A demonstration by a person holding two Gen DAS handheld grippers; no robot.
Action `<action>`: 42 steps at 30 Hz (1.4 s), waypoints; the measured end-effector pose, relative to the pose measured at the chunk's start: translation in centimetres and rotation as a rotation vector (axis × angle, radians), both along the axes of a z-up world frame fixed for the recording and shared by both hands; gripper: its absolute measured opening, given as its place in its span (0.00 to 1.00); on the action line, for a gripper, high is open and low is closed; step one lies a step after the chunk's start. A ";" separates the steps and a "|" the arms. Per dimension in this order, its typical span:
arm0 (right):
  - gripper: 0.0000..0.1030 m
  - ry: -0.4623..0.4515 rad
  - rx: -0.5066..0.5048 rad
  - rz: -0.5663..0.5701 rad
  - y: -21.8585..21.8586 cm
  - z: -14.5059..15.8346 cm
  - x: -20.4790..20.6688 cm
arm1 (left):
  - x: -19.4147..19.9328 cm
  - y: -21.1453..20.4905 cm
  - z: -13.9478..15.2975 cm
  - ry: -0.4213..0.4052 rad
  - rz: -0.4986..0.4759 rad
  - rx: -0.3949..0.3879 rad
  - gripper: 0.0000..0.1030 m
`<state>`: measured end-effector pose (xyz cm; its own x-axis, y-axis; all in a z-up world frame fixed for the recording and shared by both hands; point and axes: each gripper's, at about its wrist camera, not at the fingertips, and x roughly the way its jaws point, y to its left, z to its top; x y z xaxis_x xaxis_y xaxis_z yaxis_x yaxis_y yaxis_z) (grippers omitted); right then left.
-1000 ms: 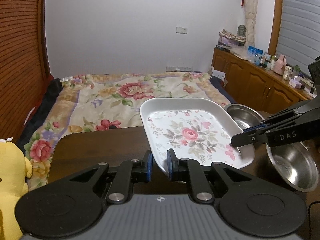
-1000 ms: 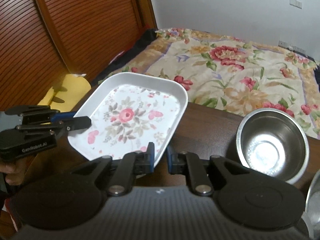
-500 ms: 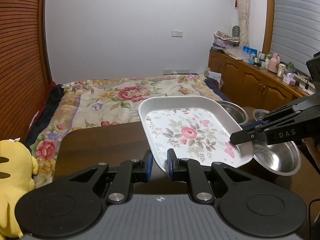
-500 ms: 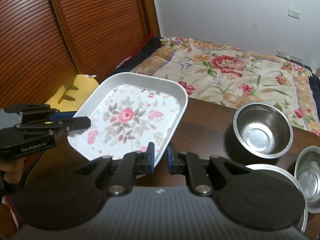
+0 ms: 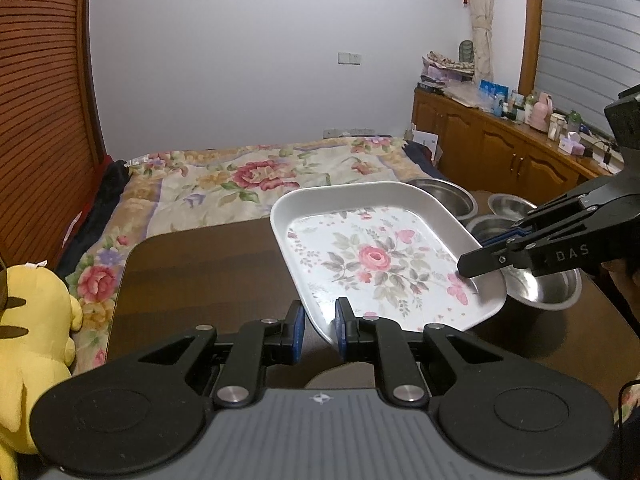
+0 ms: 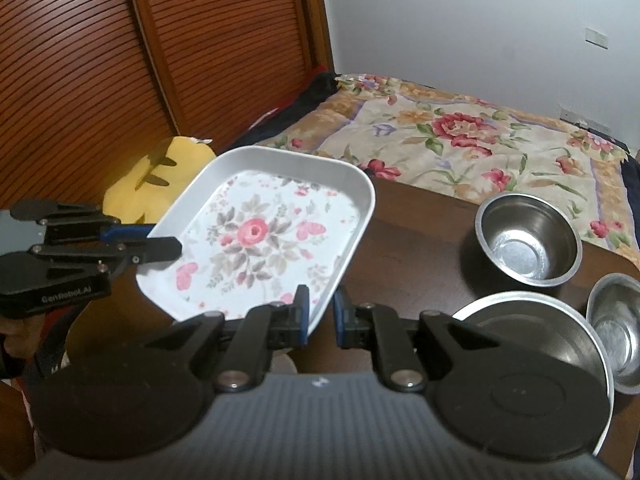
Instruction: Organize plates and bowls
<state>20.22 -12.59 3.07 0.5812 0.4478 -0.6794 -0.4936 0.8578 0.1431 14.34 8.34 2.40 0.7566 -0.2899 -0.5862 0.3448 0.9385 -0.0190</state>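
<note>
Floral tray (image 5: 376,256) hangs tilted above the bench (image 5: 200,276), its opposite rims pinched by the left gripper (image 5: 319,330) and right gripper (image 6: 320,312), both angled downward, steel bowls (image 6: 528,240) beside.

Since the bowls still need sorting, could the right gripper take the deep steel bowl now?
Probably not: the right gripper is shut on the floral tray, shared with the left gripper. The deep steel bowl itself sits unobstructed.

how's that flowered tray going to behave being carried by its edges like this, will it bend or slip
The flowered tray looks stiff: it stays flat while pinched only at its rim by the left gripper and right gripper. The glossy surface suggests it could slip. Above the table, it would probably tilt if one grip loosened.
</note>
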 end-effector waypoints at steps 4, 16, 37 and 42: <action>0.14 0.018 0.005 0.015 0.0 -0.6 -0.8 | -1.3 0.2 -0.6 0.008 -0.013 -0.002 0.18; 0.14 0.099 0.042 0.033 -0.2 -3.8 -3.5 | -3.7 0.4 -2.7 0.053 -0.022 -0.020 0.18; 0.14 0.103 0.124 0.021 -1.0 -5.5 -6.9 | -7.6 1.0 -4.8 0.088 -0.013 -0.030 0.18; 0.14 0.078 0.133 0.000 -1.2 -6.1 -7.5 | -8.0 1.0 -5.5 0.094 -0.001 -0.029 0.18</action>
<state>12.68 -13.74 -3.00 0.5290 0.5373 -0.6569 -0.4768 0.8285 0.2937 6.37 9.31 -3.09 0.6981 -0.3081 -0.6463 0.3410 0.9368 -0.0782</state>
